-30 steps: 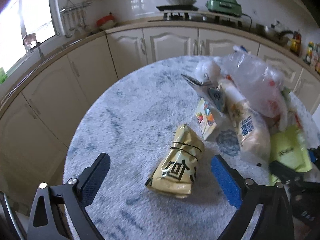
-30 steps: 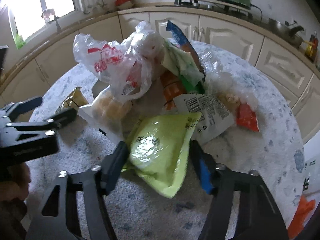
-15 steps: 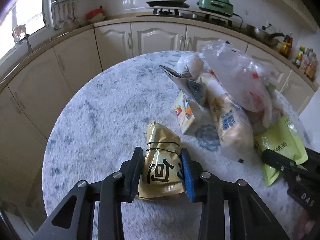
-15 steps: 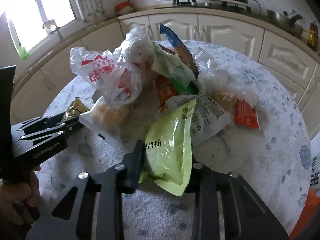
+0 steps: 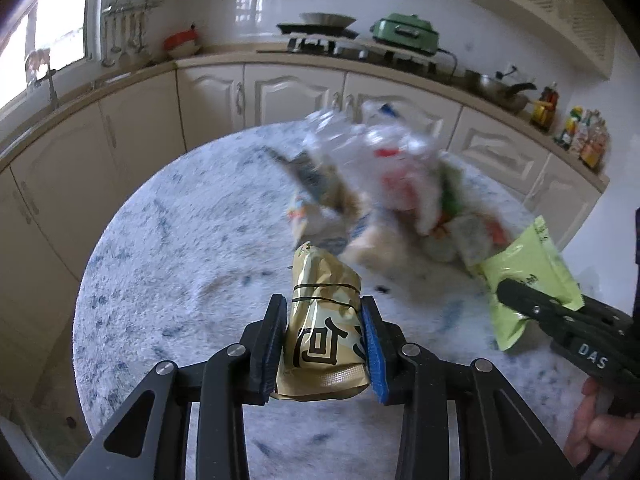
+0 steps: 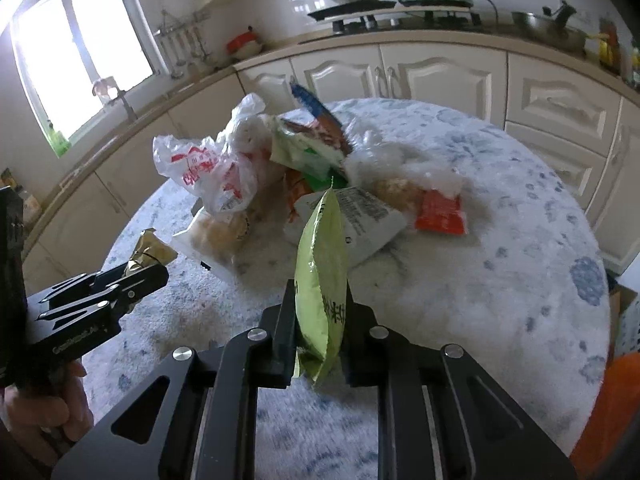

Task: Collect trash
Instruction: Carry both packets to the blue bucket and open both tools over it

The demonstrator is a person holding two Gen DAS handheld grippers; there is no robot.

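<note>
Both sets of jaws have just closed: the left gripper clamps the gold packet, the right gripper the green packet. Both packets now hang clear of the counter, ready for carrying off; the trash pile remains.

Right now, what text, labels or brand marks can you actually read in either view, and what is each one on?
"DAS": white letters on the right hand-held gripper, cut off at the frame edge.
"何": large black character on the gold packet held in the left hand-held gripper.
Lime-green packet: dark characters, too creased to read.
White plastic bag: red print, unreadable.
White wrapper: fine print, too small.
Left hand-held gripper's body lettering in the right wrist view: blurred.
</note>
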